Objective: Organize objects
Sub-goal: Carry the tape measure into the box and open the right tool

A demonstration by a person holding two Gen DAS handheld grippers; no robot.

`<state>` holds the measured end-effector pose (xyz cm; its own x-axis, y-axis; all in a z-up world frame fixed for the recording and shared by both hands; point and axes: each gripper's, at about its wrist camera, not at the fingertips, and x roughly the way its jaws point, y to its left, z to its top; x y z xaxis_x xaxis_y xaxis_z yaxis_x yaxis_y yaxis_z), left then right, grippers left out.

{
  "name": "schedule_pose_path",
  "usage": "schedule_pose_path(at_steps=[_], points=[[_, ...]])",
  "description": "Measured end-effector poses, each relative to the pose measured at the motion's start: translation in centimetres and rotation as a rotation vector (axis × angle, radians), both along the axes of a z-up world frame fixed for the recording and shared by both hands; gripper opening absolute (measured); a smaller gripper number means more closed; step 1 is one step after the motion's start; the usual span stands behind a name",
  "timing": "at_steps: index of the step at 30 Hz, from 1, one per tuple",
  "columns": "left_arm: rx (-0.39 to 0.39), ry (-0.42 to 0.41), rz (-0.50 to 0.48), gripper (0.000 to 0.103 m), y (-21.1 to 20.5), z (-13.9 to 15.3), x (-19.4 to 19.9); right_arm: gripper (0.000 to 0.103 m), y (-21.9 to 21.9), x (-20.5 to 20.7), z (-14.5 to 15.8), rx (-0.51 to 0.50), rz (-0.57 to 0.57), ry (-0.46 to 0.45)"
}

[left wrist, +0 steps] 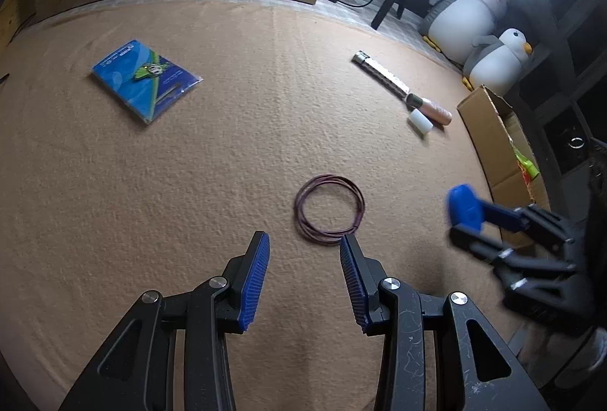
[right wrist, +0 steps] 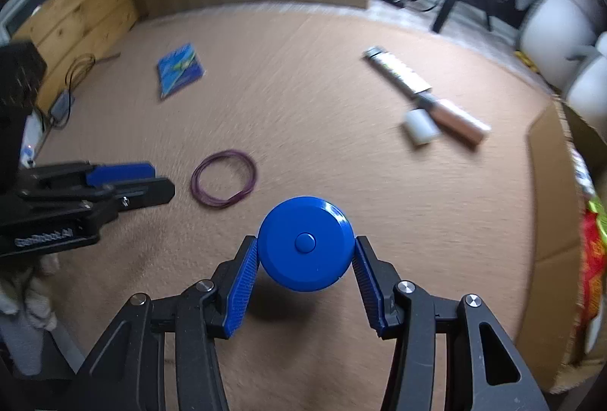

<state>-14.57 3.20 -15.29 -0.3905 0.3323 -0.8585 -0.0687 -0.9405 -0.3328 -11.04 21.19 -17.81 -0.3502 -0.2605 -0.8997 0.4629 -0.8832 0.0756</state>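
Right gripper (right wrist: 305, 251): jaws clamped on a blue disc (right wrist: 306, 244), flat buttoned face toward the camera, held above the tan worktop (right wrist: 341, 69). Left gripper (left wrist: 304, 251): jaws apart, nothing between them, just short of the purple ring coil (left wrist: 329, 208). Long silver-and-pink tube (right wrist: 425, 94) lies diagonally, white cylinder (right wrist: 419, 126) touching it. Cardboard box (left wrist: 493, 130) at right holds colourful packaging. Only the right wrist view shows the left-side wooden panel (right wrist: 76, 16).
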Motion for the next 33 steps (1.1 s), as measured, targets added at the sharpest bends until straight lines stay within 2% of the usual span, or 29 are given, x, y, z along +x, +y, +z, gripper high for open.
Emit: schedule_pose_path(at_steps=[9, 19, 25, 33], points=[[-0.002, 0.0, -0.027, 0.042, 1.8, 0.1, -0.3, 0.046, 9.0, 0.0, 4.3, -0.065, -0.2, 0.072], [-0.009, -0.007, -0.04, 0.042, 3.0, -0.1, -0.1, 0.046, 19.1, 0.0, 5.8, -0.021, -0.443, 0.139], [-0.02, -0.007, -0.049, 0.042, 3.2, -0.1, -0.2, 0.046, 22.1, -0.5, 4.6, 0.001, -0.503, 0.12], [-0.022, -0.008, -0.047, 0.042, 3.2, -0.1, -0.1, 0.047, 23.1, -0.6, 4.1, 0.021, -0.533, 0.119]])
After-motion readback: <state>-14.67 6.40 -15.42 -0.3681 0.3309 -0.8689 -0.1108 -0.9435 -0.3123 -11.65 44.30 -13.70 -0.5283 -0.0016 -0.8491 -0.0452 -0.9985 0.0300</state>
